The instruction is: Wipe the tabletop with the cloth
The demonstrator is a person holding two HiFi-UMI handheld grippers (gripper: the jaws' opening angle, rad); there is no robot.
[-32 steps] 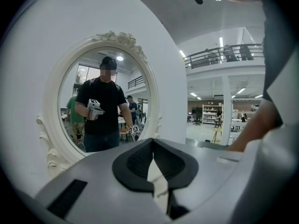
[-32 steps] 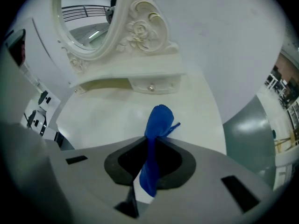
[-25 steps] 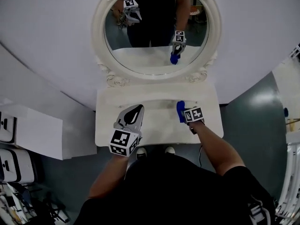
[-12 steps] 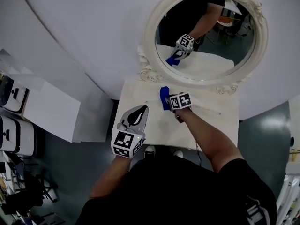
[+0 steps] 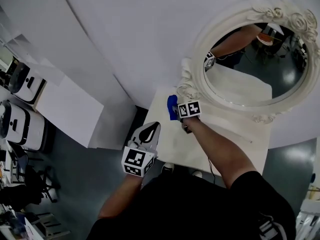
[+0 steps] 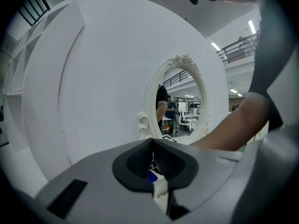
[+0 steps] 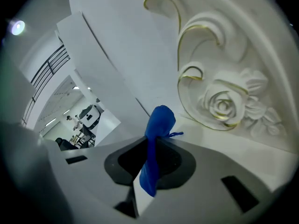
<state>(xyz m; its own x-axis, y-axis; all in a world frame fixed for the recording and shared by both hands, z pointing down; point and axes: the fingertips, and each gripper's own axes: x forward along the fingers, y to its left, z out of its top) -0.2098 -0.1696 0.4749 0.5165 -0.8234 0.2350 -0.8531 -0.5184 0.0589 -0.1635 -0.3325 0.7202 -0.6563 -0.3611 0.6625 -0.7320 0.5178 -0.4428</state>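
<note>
Right claw [image 5: 176, 111] pinches the blue cloth [image 5: 172, 106] at the tabletop [image 5: 220, 134] corner beside the mirror [image 5: 188, 87]; left claw [image 5: 146, 132], pressed together, idles; most wiping apparently left.

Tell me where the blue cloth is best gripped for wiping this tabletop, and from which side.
Grip the cloth at its gathered middle, as the right tongs do now, shut on the narrow fold. A bunched end then sticks out past the tips to rub the tabletop. Coming from the person's side, away from the carved mirror frame, seems safest.
</note>
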